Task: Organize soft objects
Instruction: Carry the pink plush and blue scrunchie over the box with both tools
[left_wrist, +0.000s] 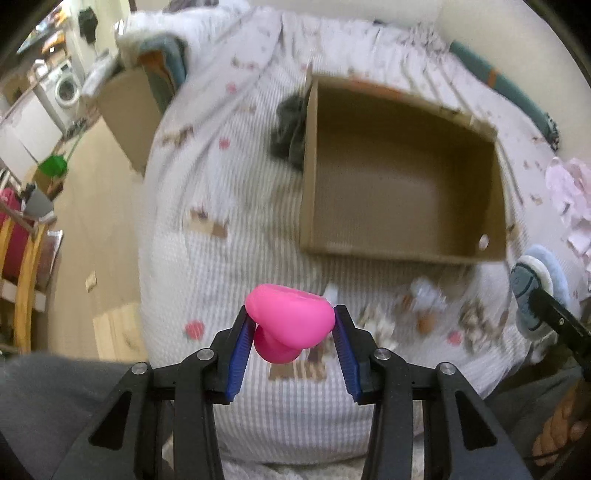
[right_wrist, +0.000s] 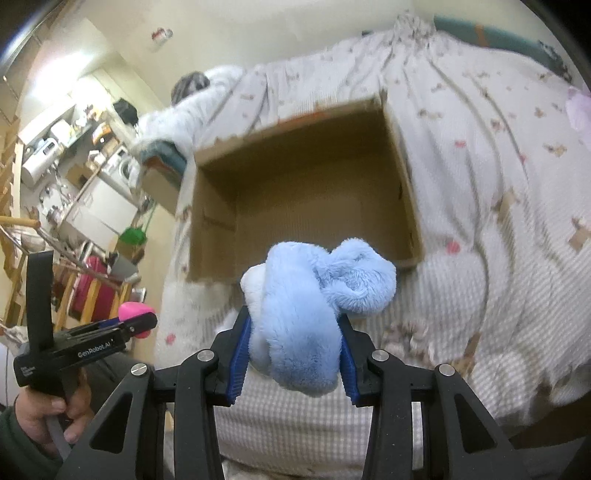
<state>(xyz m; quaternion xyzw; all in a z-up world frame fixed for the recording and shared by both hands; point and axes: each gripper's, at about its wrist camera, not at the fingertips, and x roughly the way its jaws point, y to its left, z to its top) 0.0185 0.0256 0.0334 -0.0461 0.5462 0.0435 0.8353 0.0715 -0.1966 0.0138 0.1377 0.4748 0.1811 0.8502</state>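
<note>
Pink squishy toy (left_wrist: 290, 319) pinched in left gripper (left_wrist: 291, 328), blue plush slipper (right_wrist: 314, 306) clamped in right gripper (right_wrist: 295, 336), both above patterned bedspread (left_wrist: 229, 177) before empty cardboard box (left_wrist: 400, 254); dark cloth (left_wrist: 288, 129) beside box.

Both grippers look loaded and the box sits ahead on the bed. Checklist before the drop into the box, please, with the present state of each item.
1. Left gripper clamped on pink toy: ok.
2. Right gripper clamped on blue plush: ok.
3. Cardboard box open on top: ok.
4. Box interior free of things: ok.
5. Grippers apart from each other: ok.
6. Either load already over the box opening: cannot tell.
</note>
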